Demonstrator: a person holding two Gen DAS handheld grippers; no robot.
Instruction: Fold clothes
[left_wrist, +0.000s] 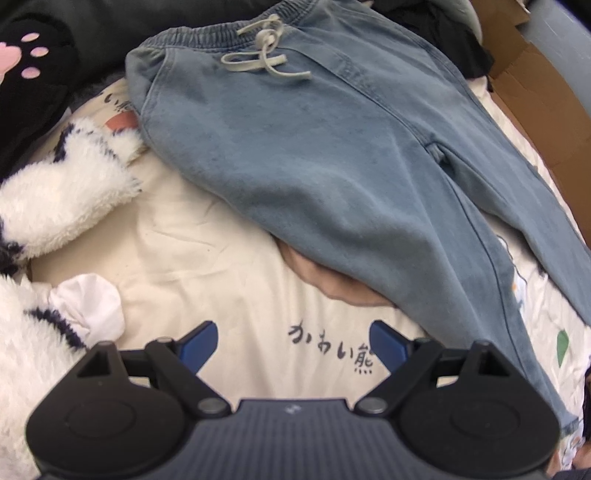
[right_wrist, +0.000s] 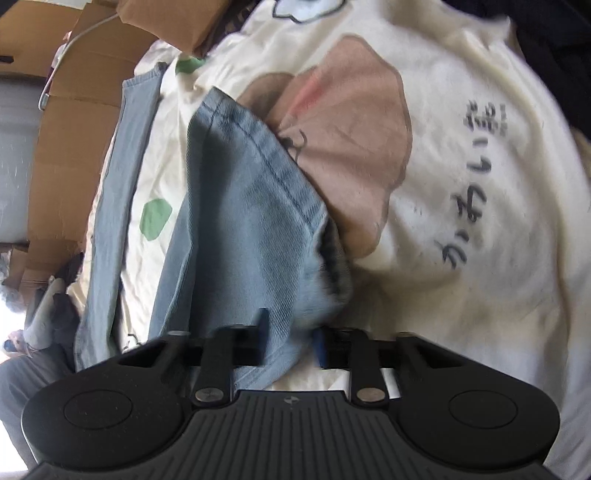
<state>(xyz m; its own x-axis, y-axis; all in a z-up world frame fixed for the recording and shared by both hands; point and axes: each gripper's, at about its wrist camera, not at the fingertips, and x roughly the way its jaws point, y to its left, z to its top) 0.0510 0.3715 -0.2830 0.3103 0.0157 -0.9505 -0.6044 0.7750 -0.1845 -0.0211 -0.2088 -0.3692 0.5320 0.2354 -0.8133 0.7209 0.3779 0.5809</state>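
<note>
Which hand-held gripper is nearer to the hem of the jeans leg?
The right. The right hand-held gripper is clamped on the jeans leg near its hem, while the left hand-held gripper hovers open over the cream bedding, beside the jeans.

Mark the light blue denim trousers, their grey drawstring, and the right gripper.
light blue denim trousers (left_wrist: 295, 147): left wrist view, on the front panel below the waistband.
grey drawstring (left_wrist: 264, 55): left wrist view, on the bow knot.
right gripper (right_wrist: 290, 339): right wrist view, between the fingertips clamping the trouser leg.
</note>
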